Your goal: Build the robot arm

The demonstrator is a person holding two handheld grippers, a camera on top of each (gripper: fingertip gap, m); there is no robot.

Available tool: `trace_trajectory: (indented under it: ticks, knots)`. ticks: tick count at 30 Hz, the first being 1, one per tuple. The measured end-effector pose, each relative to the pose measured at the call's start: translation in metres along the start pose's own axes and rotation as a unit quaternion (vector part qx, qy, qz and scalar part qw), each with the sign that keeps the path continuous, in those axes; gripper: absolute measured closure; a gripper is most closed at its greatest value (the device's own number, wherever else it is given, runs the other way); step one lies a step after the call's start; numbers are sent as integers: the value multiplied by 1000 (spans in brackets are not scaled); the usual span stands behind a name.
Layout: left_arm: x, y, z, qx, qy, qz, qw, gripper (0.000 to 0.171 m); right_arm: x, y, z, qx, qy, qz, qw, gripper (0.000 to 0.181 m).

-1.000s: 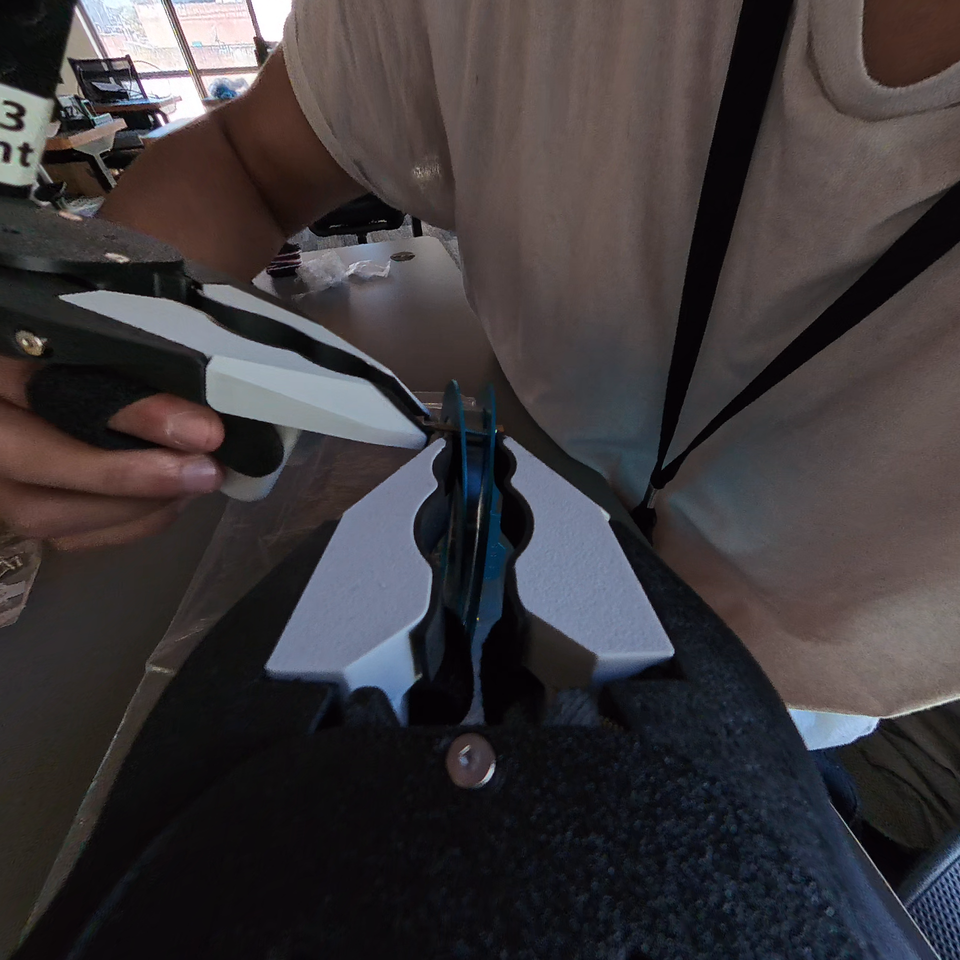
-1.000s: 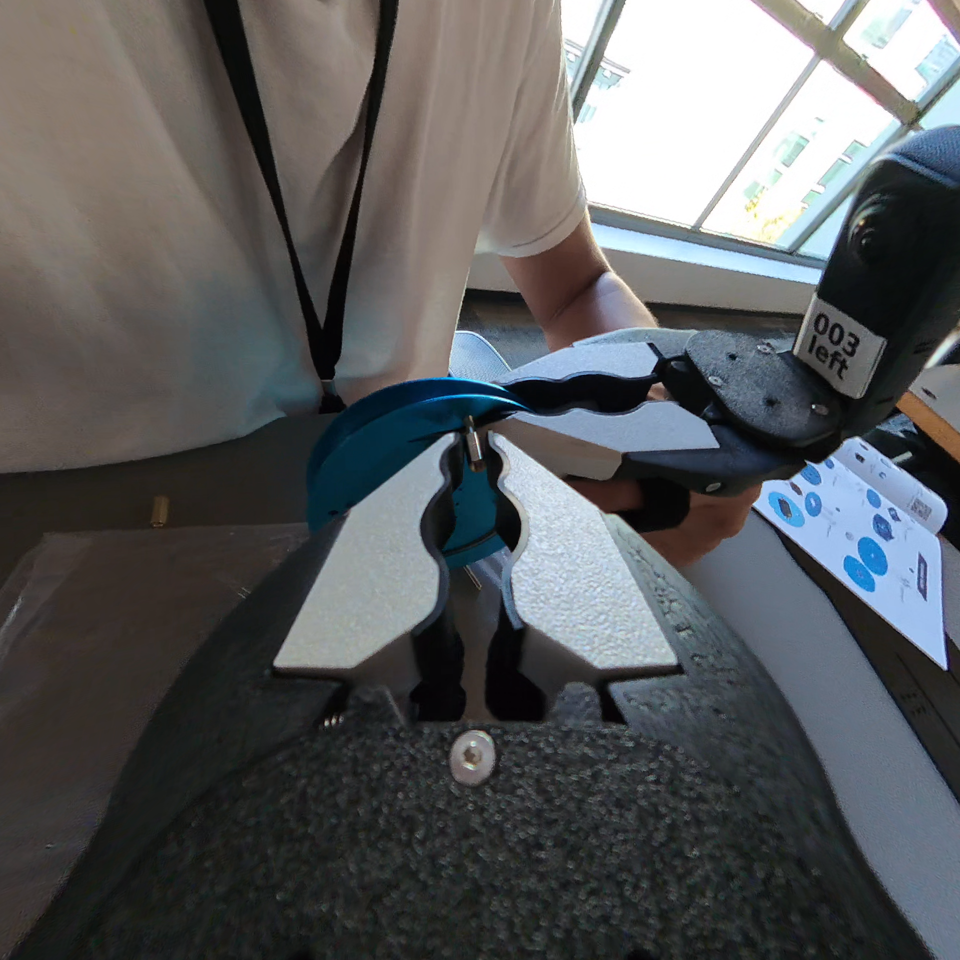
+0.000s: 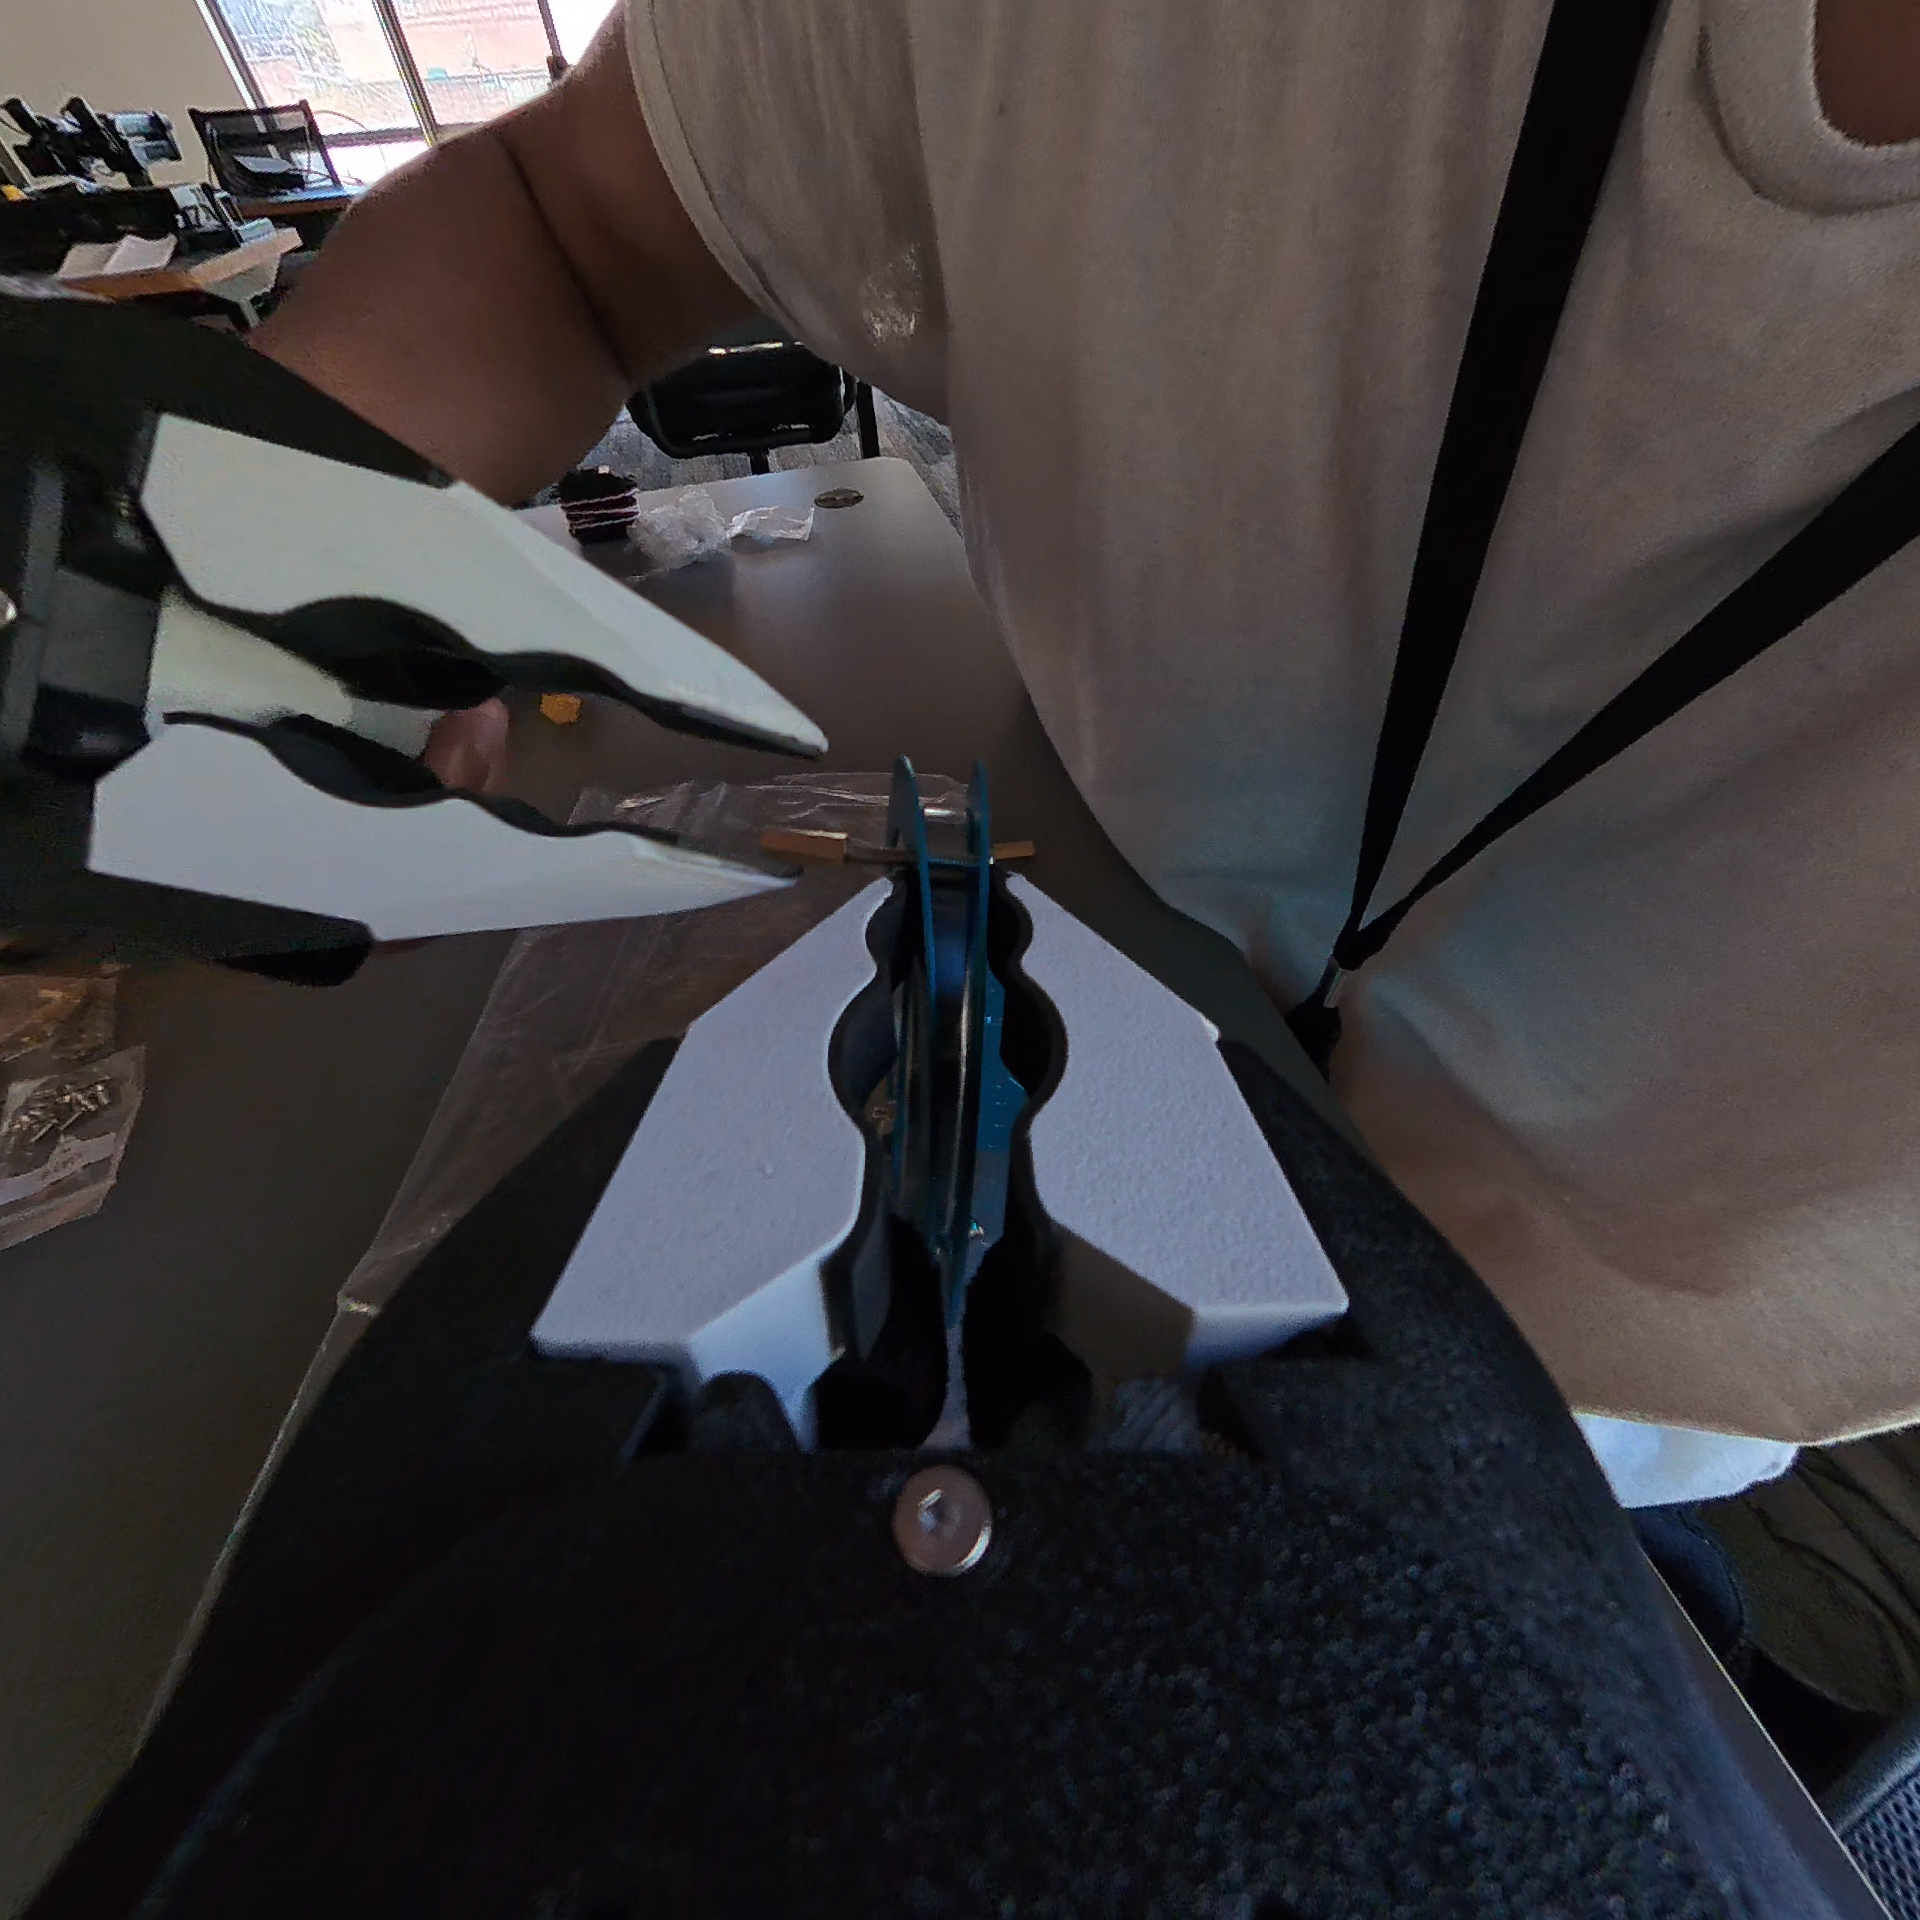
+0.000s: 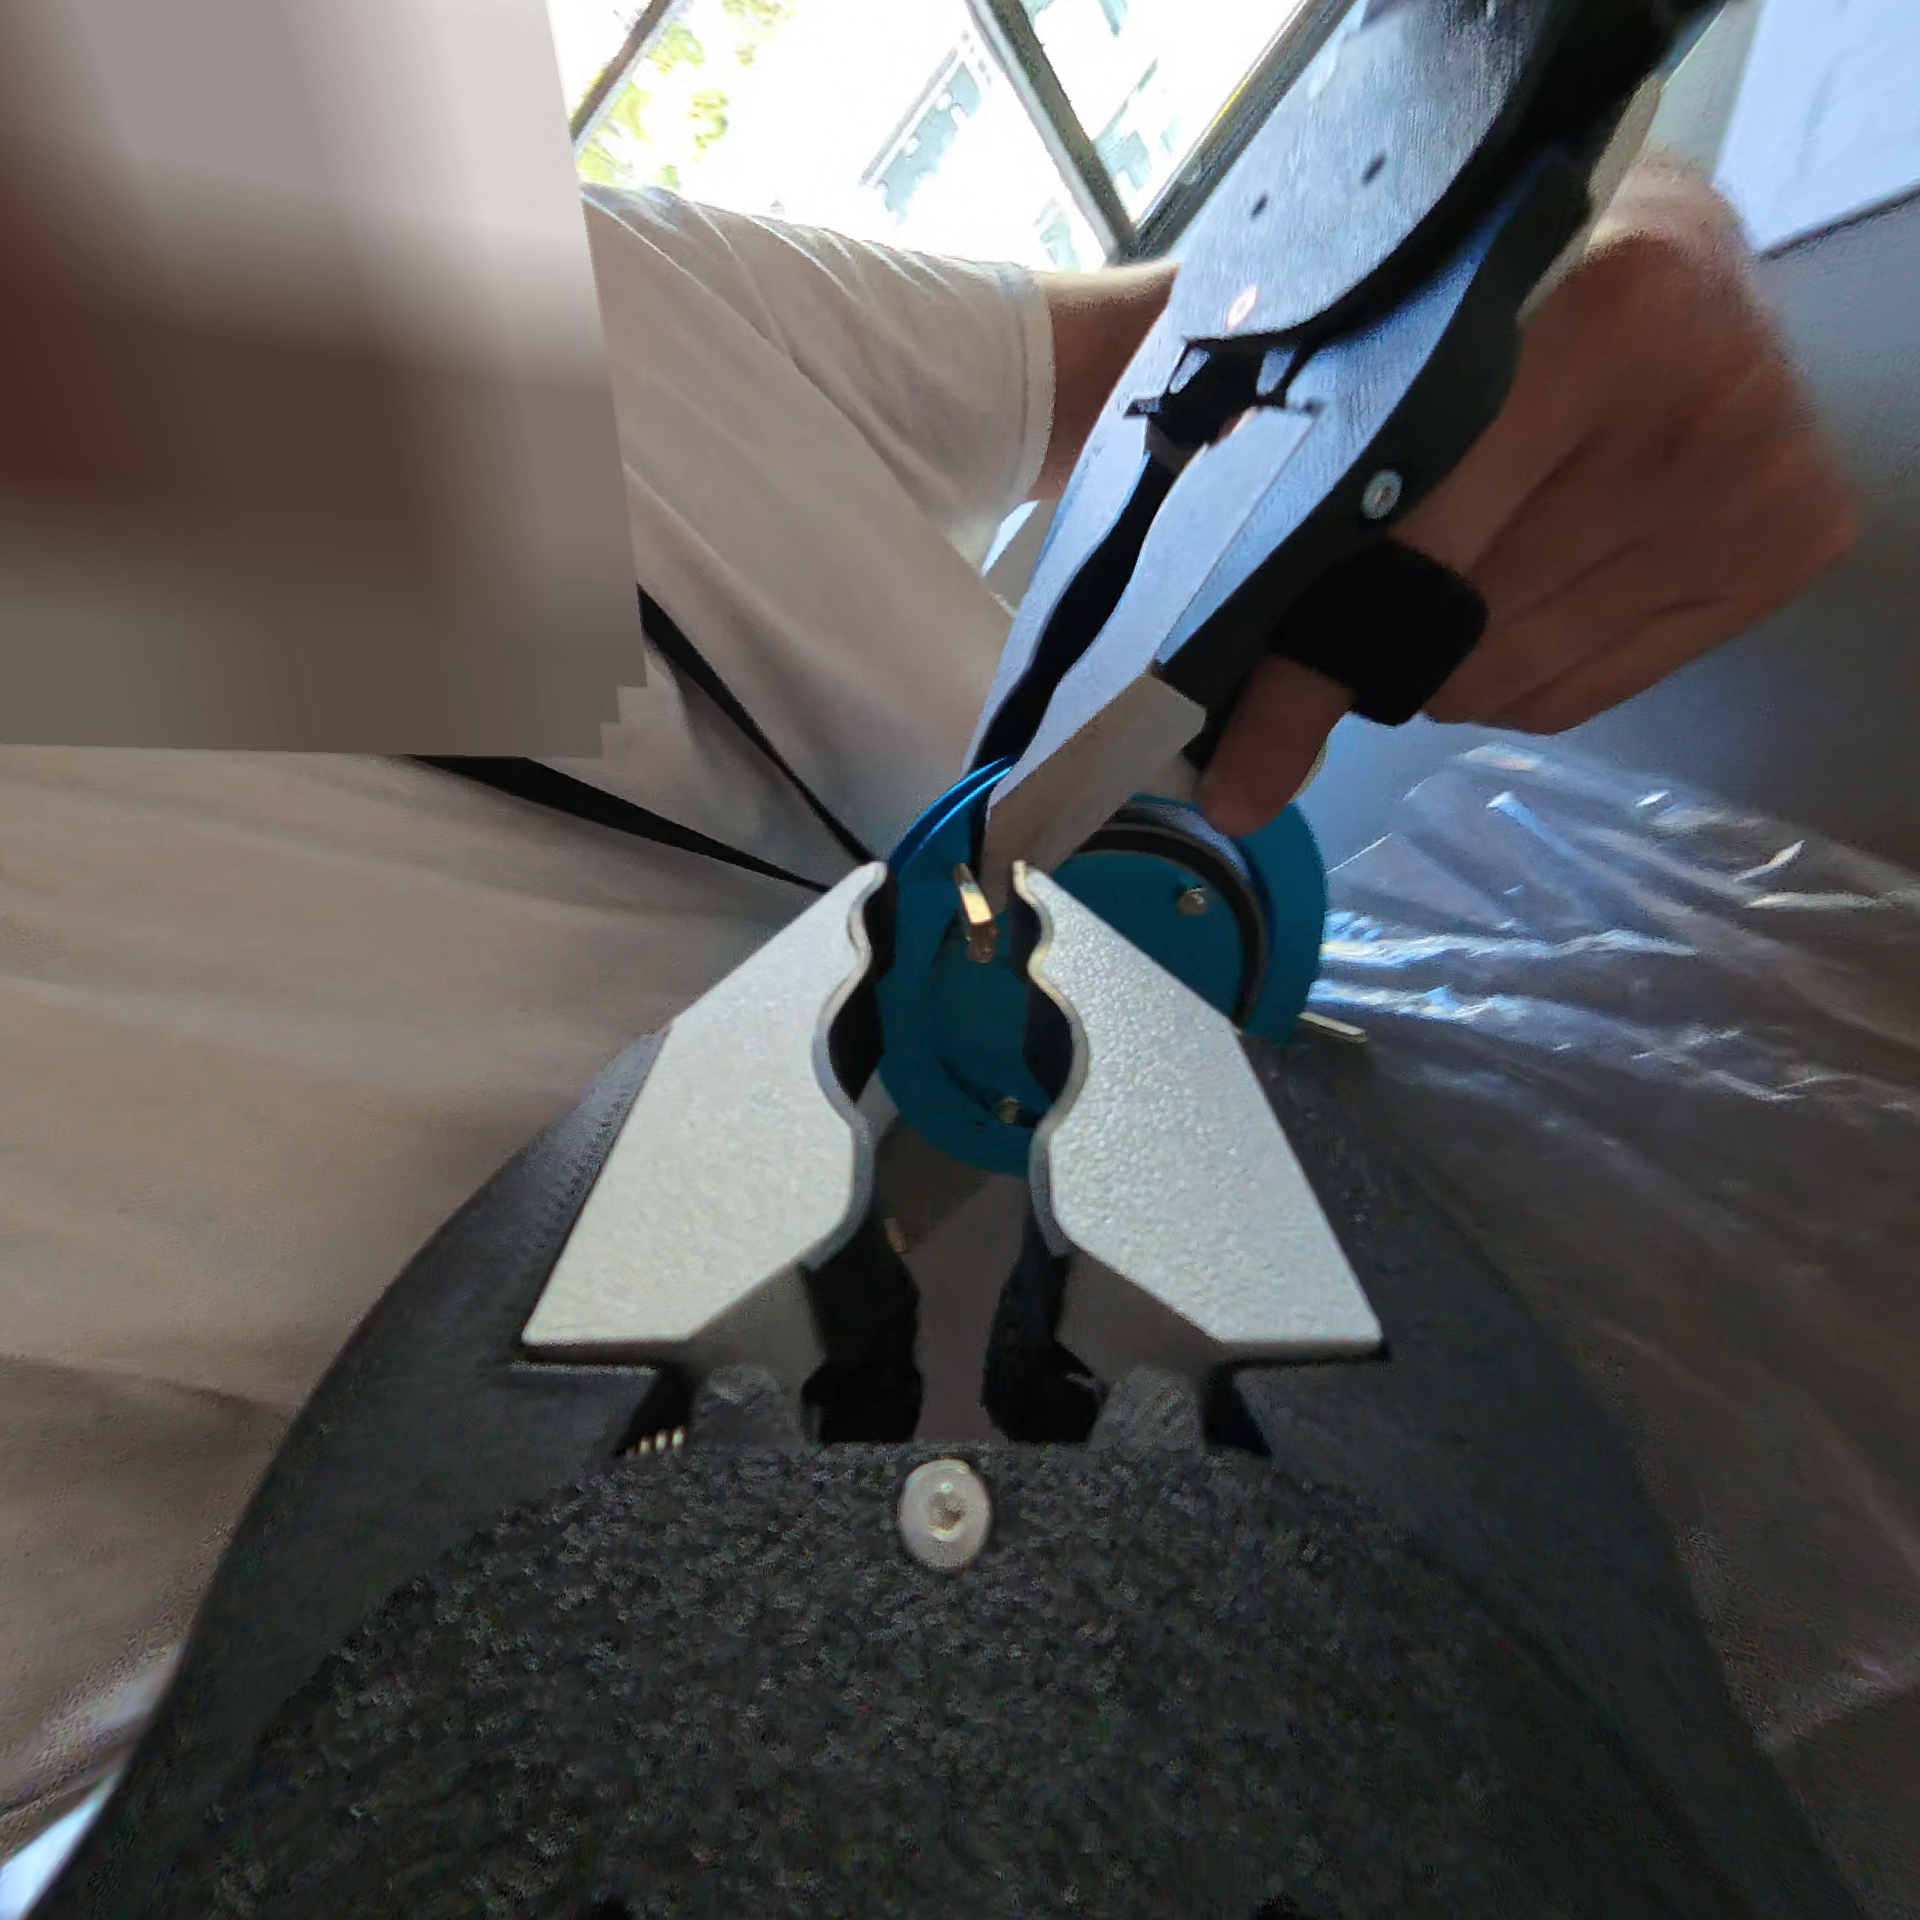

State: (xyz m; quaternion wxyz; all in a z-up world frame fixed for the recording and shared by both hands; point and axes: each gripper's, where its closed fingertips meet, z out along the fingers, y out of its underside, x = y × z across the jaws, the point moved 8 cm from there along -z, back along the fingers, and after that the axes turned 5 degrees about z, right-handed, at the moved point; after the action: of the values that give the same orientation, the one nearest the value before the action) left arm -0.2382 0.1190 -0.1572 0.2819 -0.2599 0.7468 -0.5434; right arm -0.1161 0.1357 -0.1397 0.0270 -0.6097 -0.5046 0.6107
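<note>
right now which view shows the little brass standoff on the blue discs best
The left wrist view: the brass standoff lies side-on, clear of the blue discs, off the right gripper tips. The right wrist view shows it end-on, partly hidden between that gripper's fingers, beside the left gripper.

Left wrist view, from 12 to 3 o'clock: a person's pale shirt (image 3: 1195, 416), crossed by a black lanyard strap (image 3: 1507, 416). Below it, a grey table (image 3: 831, 623) running from 11 down to 8 o'clock. Far on the table at 11 o'clock: a crumpled clear wrap (image 3: 717, 525), just beside it a black bundle with pink stripes (image 3: 601, 504), near them a small dark round piece (image 3: 837, 499). Closer, a small yellow piece (image 3: 561, 709). At 9 o'clock, small bags of metal parts (image 3: 52, 1122). Spread over the table, a clear plastic sheet (image 4: 1558, 935). Behind, a dark chair (image 3: 748, 400), a cluttered desk (image 3: 125, 229), a bright window (image 4: 935, 104).
</note>
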Motion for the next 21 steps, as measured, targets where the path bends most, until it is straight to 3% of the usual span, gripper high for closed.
trace_trajectory:
  ticks: [3, 6, 10, 16, 18, 21]
  knots:
    - [0, 0, 1, 0, -2, -1, 1000, 157, 7, 1, 2, -18, -2, 53, 998, 181]
    - [-3, 0, 0, 4, -8, -12, 1000, 157, 15, 1, 2, -21, 13, 66, 998, 181]
    - [-1, 1, -2, 6, -10, -3, 1000, 157, 11, 1, -1, 5, -36, 60, 998, 181]
    - [0, 1, 0, 8, -3, -3, 1000, 157, -1, 6, -2, 8, -14, -137, 990, 163]
    - [-1, 1, -1, 9, -2, -5, 1000, 157, -3, 8, -3, 6, 25, -271, 962, 160]
    - [-1, 2, -1, 11, 0, -8, 1000, 157, -2, 15, -1, -20, 105, -453, 885, 164]
